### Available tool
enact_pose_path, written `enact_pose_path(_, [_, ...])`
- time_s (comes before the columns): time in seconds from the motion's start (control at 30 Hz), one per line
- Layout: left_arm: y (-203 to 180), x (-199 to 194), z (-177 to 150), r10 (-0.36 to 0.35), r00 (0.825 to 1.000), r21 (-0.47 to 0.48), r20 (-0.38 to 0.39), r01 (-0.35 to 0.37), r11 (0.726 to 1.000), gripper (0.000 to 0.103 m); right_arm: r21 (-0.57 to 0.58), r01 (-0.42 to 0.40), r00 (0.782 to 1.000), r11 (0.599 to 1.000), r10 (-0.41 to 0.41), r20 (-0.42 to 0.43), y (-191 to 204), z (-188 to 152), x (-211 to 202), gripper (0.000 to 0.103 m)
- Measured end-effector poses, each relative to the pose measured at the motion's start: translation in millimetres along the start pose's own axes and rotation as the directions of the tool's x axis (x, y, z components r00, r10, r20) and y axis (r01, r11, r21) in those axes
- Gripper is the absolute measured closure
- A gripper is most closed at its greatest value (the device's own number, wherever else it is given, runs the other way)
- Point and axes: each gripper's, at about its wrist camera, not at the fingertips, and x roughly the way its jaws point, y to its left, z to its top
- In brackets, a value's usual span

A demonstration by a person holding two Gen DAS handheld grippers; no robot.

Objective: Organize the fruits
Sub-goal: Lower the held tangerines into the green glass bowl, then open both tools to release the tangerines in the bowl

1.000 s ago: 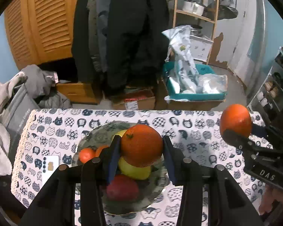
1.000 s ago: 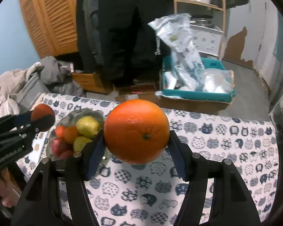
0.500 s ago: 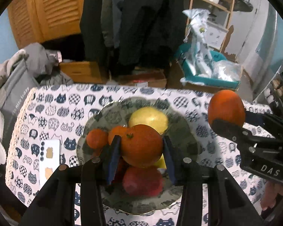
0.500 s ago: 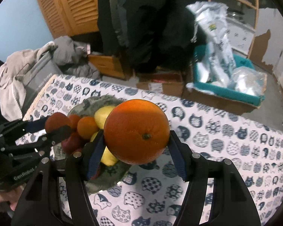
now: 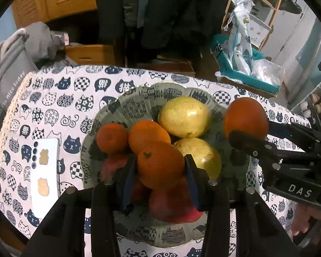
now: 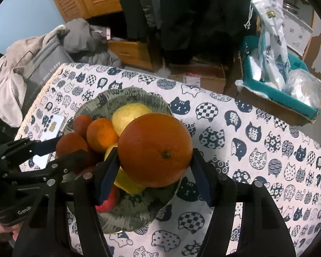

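We've got the left gripper clamped on a small orange, right gripper on a big orange, both over the bowl. Pears, apples already piled in; 2 drops left, we reckon, big one at 3 o'clock.
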Motion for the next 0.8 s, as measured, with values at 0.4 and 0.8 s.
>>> enact_pose_path(0.4, [1,10,-1,-0.012,0.999,0.006,-0.030,0.012,1.000,0.049,0.000,0.000,0.998,1.000,0.000,-0.068,1,0,20,0.034])
enact_pose_path(0.8, [5,-13,-2,0.002,1.000,-0.004,0.007,-0.002,1.000,0.032,0.056,-0.050,0.997,0.997,0.046,0.065,-3,19,-21,0.022])
